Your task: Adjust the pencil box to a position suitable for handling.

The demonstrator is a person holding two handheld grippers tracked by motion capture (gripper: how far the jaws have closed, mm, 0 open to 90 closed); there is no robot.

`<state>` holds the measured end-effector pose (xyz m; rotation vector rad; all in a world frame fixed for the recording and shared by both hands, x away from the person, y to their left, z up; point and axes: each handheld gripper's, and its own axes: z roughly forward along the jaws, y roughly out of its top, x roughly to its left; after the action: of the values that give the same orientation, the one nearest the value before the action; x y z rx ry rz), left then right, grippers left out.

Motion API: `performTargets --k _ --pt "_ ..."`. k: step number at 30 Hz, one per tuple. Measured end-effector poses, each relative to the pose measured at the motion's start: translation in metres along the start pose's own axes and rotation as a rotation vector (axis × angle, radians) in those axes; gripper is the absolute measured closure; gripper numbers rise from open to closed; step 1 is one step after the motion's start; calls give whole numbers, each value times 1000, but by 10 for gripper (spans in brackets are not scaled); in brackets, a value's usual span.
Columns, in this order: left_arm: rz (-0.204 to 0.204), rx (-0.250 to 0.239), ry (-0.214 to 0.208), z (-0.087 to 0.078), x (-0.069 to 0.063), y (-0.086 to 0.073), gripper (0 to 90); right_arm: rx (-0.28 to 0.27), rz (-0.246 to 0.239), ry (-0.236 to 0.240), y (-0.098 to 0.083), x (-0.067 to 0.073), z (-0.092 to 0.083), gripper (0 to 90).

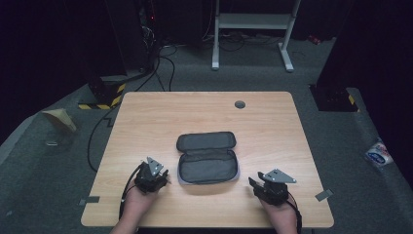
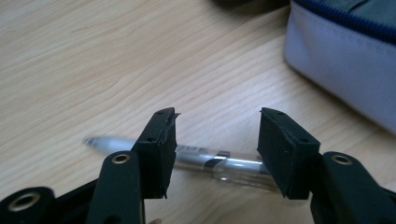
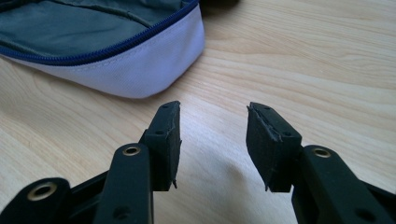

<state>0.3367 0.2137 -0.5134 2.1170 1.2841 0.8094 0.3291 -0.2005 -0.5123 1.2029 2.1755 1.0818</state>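
Pale wood tabletop lies before me, bare toward its far edge, with an unzipped pencil case at the middle, lid folded back, grey lining inside. My left gripper stands spread over a clear pen lying on the wood just beside the case's white wall; from above the pen is hidden. My right gripper is spread too, over bare wood near the case.

Open pouch blocks table centre between grippers; far half bare, passable
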Motion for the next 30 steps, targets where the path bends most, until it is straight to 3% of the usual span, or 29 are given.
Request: performTargets --k 6,9,17,23,28,30 --pt "-34 4 33 -15 14 -16 430 4 -25 26 9 5 12 544" --pt "-71 7 45 -21 21 -24 419 5 -38 35 13 6 18 543" --pt "-134 48 19 -27 39 -40 441 -1 -28 40 20 1 23 542" --pt "-191 60 -12 -26 60 -48 534 2 -25 36 20 -1 24 542" --pt "-185 48 -36 -20 67 -46 588 9 -13 25 15 -5 20 541" --pt "-175 43 -66 -18 68 -44 632 9 -6 20 13 -7 18 541"
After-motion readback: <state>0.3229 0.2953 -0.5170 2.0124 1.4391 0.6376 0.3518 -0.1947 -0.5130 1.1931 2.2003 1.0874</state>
